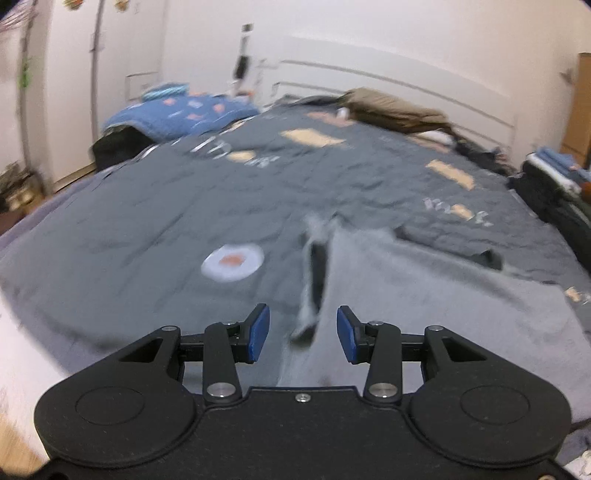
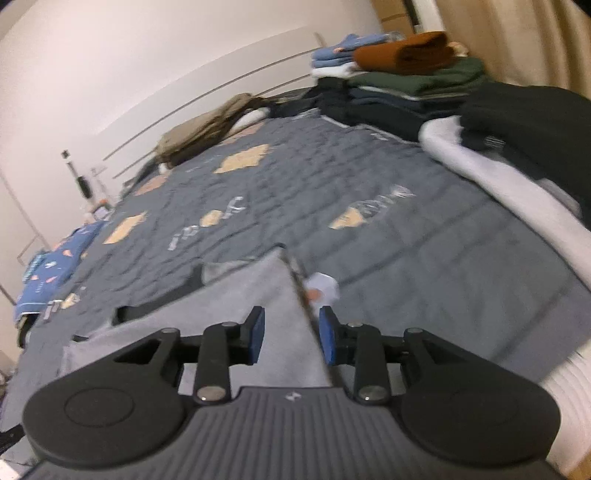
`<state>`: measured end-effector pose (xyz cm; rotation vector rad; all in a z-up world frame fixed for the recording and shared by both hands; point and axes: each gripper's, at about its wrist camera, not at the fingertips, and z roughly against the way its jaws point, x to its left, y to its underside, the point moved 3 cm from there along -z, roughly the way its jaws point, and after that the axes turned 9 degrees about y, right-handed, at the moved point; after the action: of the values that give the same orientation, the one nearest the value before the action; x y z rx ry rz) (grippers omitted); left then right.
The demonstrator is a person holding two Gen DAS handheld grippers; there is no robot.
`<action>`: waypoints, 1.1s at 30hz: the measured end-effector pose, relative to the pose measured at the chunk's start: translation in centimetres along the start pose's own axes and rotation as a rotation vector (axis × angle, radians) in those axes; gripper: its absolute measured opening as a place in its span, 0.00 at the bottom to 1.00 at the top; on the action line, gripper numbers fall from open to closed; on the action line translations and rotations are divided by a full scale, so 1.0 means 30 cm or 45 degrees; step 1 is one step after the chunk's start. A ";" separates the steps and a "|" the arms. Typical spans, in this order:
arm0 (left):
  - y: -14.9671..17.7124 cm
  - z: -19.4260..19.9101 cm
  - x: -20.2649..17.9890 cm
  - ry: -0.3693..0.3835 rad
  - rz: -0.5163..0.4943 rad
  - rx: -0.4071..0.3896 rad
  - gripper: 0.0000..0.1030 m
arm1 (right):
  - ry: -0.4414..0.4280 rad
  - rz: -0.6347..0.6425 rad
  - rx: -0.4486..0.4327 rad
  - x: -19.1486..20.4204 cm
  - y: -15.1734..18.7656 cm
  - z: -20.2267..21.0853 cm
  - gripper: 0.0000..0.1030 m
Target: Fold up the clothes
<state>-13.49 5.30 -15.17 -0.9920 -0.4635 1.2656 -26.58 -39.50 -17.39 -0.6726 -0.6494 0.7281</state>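
Just soft grey garment (image 1: 424,295) on quilted bedspread (image 1: 166,206)

1. Soft, even indoor light in both views; pale wall (image 1: 369,33) slightly washed out, no hard shadows.
2. Heavy motion blur across the bed (image 1: 147,206) and the clothes on it.
3. Gripper bodies nearest the lens stay sharp.
4. Fisheye bends edges; headboard lines curve, dark vignette in the corners.

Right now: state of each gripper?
Left gripper: open, holding nothing, above the grey garment.
Right gripper: open, holding nothing, garment edge lies below.
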 end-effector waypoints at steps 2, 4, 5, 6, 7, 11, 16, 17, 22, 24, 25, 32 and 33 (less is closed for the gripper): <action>-0.042 -0.036 -0.010 0.049 -0.026 -0.038 0.59 | -0.044 0.051 -0.002 0.042 -0.037 -0.035 0.32; -0.085 -0.071 -0.020 0.098 -0.051 -0.076 0.62 | -0.095 0.113 0.004 0.086 -0.072 -0.083 0.35; -0.103 -0.095 -0.025 0.121 -0.063 -0.082 0.62 | -0.112 0.148 0.016 0.110 -0.092 -0.111 0.36; -0.119 -0.123 -0.030 0.142 -0.074 -0.080 0.62 | -0.126 0.172 0.022 0.130 -0.109 -0.135 0.36; -0.132 -0.150 -0.036 0.148 -0.089 -0.078 0.62 | -0.139 0.193 0.025 0.147 -0.125 -0.158 0.37; -0.162 -0.259 -0.061 0.132 -0.170 -0.068 0.62 | -0.149 0.254 0.024 0.216 -0.175 -0.239 0.38; -0.194 -0.373 -0.082 0.125 -0.201 -0.043 0.62 | -0.173 0.319 0.038 0.288 -0.220 -0.334 0.38; -0.201 -0.396 -0.087 0.121 -0.213 -0.037 0.62 | -0.179 0.324 0.043 0.295 -0.223 -0.348 0.38; -0.220 -0.505 -0.092 0.122 -0.257 0.018 0.58 | -0.212 0.343 0.064 0.312 -0.225 -0.406 0.39; -0.220 -0.542 -0.086 0.133 -0.261 0.044 0.54 | -0.207 0.369 0.082 0.310 -0.217 -0.422 0.39; -0.219 -0.557 -0.081 0.139 -0.255 0.060 0.49 | -0.196 0.394 0.090 0.306 -0.210 -0.430 0.40; -0.192 -0.629 -0.021 0.125 -0.205 0.154 0.42 | -0.139 0.443 0.133 0.241 -0.189 -0.471 0.40; -0.191 -0.635 -0.010 0.117 -0.193 0.160 0.42 | -0.137 0.436 0.143 0.232 -0.188 -0.476 0.41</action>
<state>4.37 -1.73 -20.48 -0.8882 -0.3756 1.0952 -10.09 -41.88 -19.97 -0.6516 -0.5922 1.1163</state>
